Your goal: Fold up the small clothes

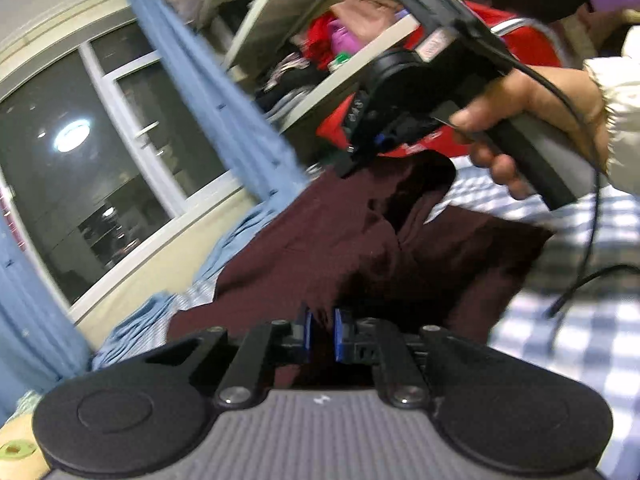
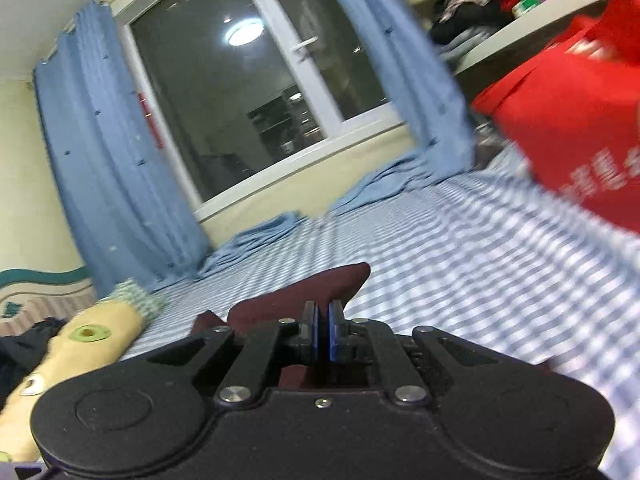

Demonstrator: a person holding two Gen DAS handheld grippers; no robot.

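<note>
A dark maroon garment [image 1: 360,240] is held up over a blue checked bedsheet [image 1: 580,340]. My left gripper [image 1: 322,334] is shut on its near edge, with cloth between the blue pads. My right gripper [image 1: 352,160], seen in the left wrist view in a hand, grips the garment's far upper edge. In the right wrist view the right gripper [image 2: 323,330] is shut on a fold of the maroon garment [image 2: 312,292], which sticks out past the fingers above the checked sheet [image 2: 460,264].
A red bag [image 2: 572,128] stands on the bed at the right. Blue curtains [image 2: 108,152] and a dark window [image 2: 248,100] lie behind the bed. A yellow plush toy [image 2: 80,348] lies at the left. A shelf [image 1: 360,60] with clothes stands beyond the bag.
</note>
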